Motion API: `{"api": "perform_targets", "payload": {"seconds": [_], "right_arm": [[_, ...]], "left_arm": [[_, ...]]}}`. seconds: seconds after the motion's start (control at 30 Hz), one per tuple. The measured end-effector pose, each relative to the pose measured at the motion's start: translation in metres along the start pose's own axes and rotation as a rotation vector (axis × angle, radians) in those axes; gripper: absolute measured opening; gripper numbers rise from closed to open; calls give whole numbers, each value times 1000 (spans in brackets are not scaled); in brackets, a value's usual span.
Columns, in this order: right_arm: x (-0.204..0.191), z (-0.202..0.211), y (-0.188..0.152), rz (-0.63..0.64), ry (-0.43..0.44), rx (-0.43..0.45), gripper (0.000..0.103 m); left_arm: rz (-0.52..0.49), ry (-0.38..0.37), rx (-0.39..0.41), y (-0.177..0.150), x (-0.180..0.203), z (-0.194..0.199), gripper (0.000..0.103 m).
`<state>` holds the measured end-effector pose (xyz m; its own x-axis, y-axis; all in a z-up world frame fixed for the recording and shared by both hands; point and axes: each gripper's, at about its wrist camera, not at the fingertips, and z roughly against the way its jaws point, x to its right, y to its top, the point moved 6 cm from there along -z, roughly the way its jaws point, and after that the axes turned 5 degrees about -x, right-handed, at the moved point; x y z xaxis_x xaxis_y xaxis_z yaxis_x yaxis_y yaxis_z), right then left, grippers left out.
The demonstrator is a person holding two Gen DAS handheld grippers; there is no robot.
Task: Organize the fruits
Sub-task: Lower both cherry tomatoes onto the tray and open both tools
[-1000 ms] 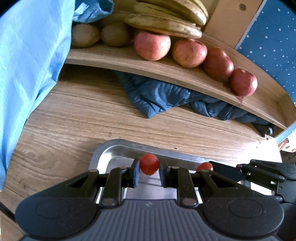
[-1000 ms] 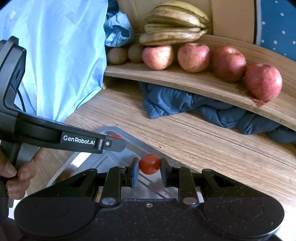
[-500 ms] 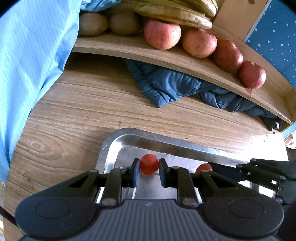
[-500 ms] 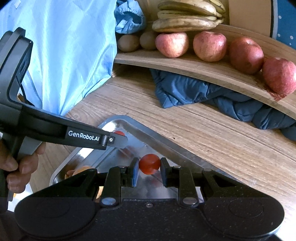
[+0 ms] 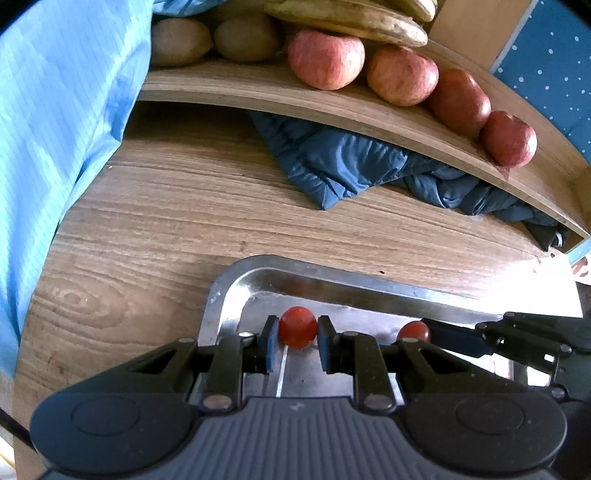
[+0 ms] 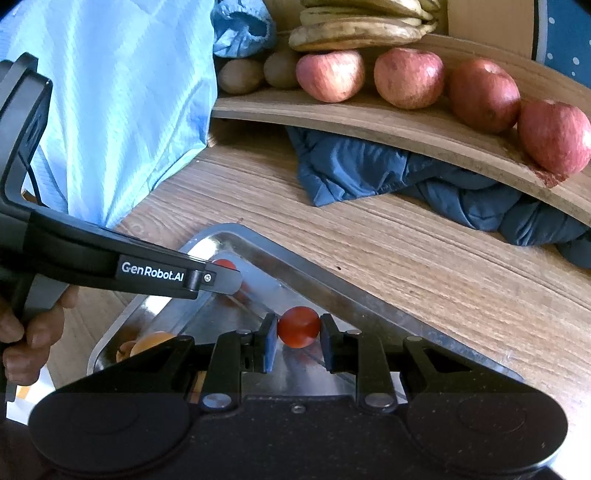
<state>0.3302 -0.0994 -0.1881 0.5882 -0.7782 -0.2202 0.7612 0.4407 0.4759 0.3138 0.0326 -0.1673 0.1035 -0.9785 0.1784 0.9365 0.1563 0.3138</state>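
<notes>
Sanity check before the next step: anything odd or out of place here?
A crumpled dark blue garment is stuffed under the wooden shelf holding the apples, spilling onto the table. Fruit-wise nothing stands out; each tongs pair grips a cherry tomato.

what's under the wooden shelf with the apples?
Under the wooden shelf: a crumpled dark blue cloth on the table, spilling forward. Anything farther back is covered by cloth and shadow.

Landmark: rectangular metal tray (image 6: 332,275), lying on wood-grain tabletop (image 5: 184,206). Beyond tray, crumpled dark blue cloth (image 6: 369,170), tucked under curved wooden shelf (image 6: 369,122). On shelf, behind tray: four red apples (image 6: 408,77) in a row; left of them two brown kiwis (image 6: 240,75); yellow bananas (image 6: 354,31) behind them.
</notes>
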Motion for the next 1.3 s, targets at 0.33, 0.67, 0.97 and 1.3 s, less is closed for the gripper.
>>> {"api": "perform_targets", "payload": {"seconds": [0.33,0.67,0.97,1.3], "right_arm": [[2,-3,3,-40,-22,31,26],[1,-1,-1,-50,-27,23,26],[2,-2,-4,-51,-33,3,28],[2,1,-5,-76,-48,20,48]], "left_arm": [[-45,-4,11,8,2,-3,24],[-54,-7,-1,2,2,-6,24],[-41,-11,-2,-1,-1,-6,24],[-62,-14,4,0,-1,-3,45]]}}
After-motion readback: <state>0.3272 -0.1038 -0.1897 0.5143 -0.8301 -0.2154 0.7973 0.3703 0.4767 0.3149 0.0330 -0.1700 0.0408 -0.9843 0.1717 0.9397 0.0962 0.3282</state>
